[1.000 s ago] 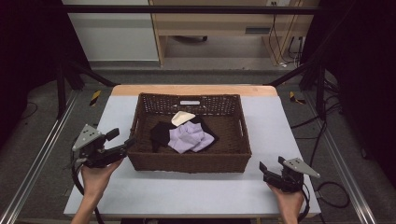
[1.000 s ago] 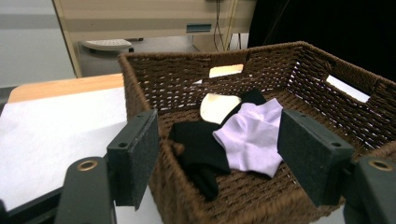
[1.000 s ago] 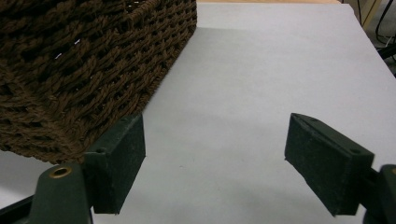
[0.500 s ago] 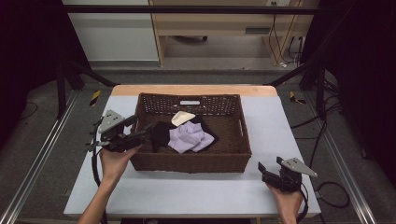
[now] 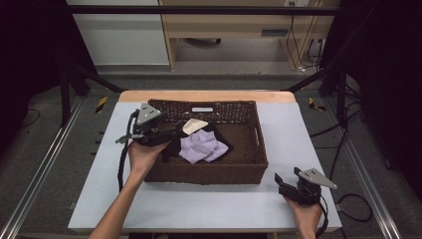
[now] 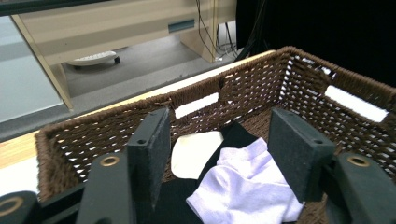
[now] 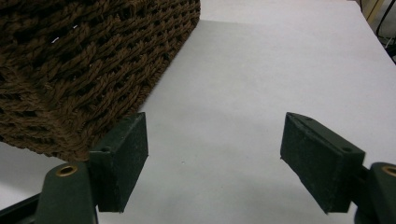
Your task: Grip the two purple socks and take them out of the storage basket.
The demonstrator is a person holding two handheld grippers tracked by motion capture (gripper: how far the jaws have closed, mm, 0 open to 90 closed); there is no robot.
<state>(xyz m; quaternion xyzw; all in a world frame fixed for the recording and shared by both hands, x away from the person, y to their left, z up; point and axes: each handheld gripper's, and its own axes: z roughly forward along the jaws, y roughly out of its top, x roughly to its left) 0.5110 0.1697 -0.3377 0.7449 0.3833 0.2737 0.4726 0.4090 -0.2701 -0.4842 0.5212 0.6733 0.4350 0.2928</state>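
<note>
A brown wicker basket (image 5: pixel 209 175) stands mid-table and holds a pale lavender sock (image 5: pixel 199 147), a cream piece of cloth (image 5: pixel 194 125) and a black cloth (image 5: pixel 171 148). My left gripper (image 5: pixel 173 133) hangs over the basket's left rim and points in at them. Its jaws have just been closing but still stand apart with nothing between the pads. In the left gripper view the left gripper (image 6: pixel 219 128) frames the sock (image 6: pixel 243 186), the cream piece (image 6: pixel 194 151) and the black cloth (image 6: pixel 173 200) below it. My right gripper (image 5: pixel 280 183) rests open at the front right, and the right gripper (image 7: pixel 215 135) sees the basket's corner (image 7: pixel 70 70).
The white table top (image 5: pixel 298 129) has bare room on both sides of the basket and in front of it. Metal rails run along the left and right of the table. A wooden cabinet (image 5: pixel 239 25) stands beyond the far edge, with cables on the floor at the right.
My left gripper moved from the table's left front up and right, over the basket's left rim and the clothes. The right gripper kept still.
</note>
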